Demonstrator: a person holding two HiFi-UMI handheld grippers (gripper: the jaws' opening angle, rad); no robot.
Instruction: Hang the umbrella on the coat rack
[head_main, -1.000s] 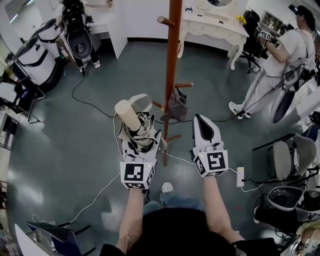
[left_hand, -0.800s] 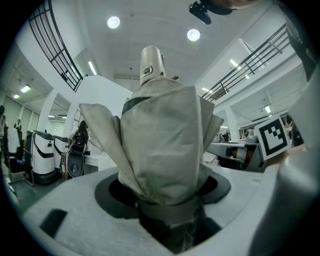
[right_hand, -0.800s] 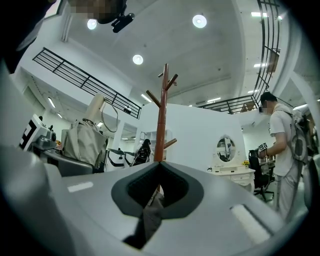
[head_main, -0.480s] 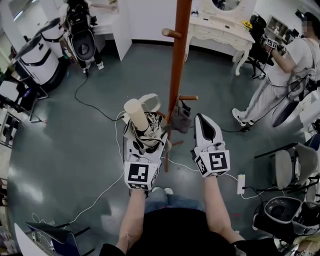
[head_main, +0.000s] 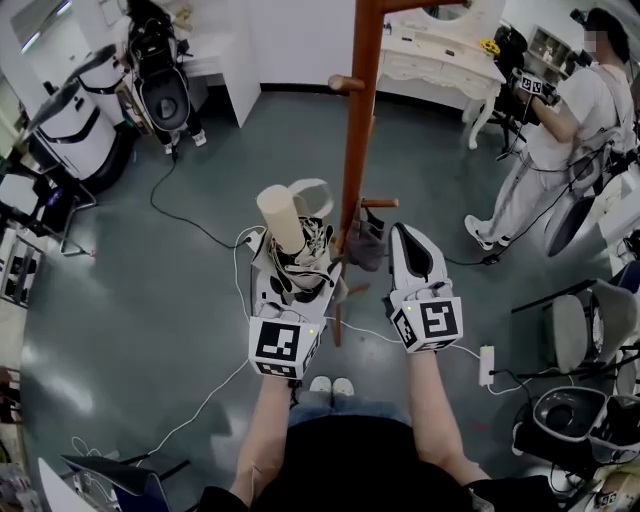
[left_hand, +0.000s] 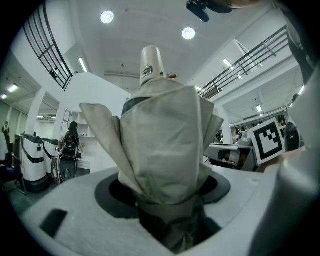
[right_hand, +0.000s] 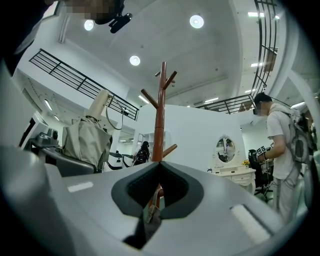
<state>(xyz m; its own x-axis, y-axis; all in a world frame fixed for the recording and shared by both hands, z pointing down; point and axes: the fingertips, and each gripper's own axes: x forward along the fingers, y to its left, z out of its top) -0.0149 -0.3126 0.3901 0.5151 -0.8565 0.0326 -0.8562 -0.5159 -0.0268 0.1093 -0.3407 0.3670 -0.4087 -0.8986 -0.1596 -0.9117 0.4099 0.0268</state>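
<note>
The folded umbrella (head_main: 285, 225) was pictured clamped upright in the left tongs (head_main: 291, 272) just beside the coat rack (head_main: 361, 120), the right tongs (head_main: 404, 238) shut and empty; its wrist loop (head_main: 312, 182) could be carried past the peg (head_main: 347, 83), or the pole knocked, were it swung in carelessly

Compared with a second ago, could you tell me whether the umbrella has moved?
Yes: in the head view the umbrella has shifted up the picture, its handle now level with the coat rack's short peg.

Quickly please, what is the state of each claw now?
Left claw: closed on the folded umbrella.
Right claw: closed, holding nothing.
</note>
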